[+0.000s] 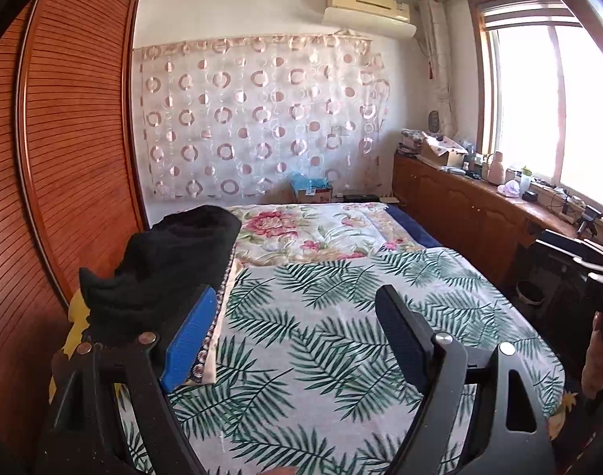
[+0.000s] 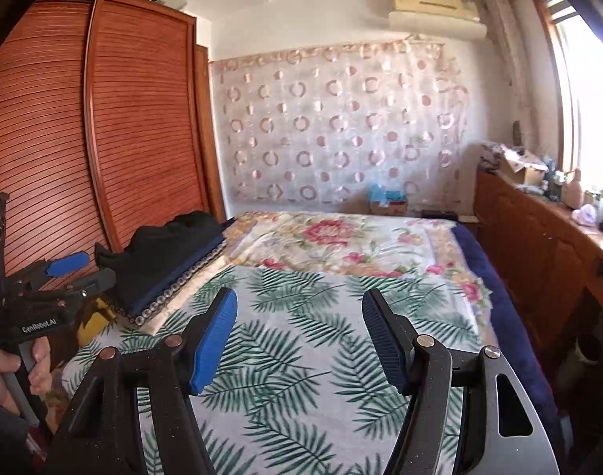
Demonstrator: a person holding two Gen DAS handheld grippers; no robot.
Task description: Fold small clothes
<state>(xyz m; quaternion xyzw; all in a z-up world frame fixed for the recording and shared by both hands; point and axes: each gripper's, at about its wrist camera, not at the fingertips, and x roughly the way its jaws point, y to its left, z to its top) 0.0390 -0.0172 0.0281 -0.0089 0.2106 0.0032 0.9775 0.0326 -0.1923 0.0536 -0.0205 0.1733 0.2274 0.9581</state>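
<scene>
Left gripper (image 1: 301, 324) and right gripper (image 2: 299, 336) hover, fingers spread, gripping nothing.

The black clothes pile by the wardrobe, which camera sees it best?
The right wrist view. There the black clothes pile shows whole, lying on the bed's edge beside the wardrobe. In the left wrist view the pile looks bigger and closer, but the left hand-held gripper covers its lower part.
</scene>
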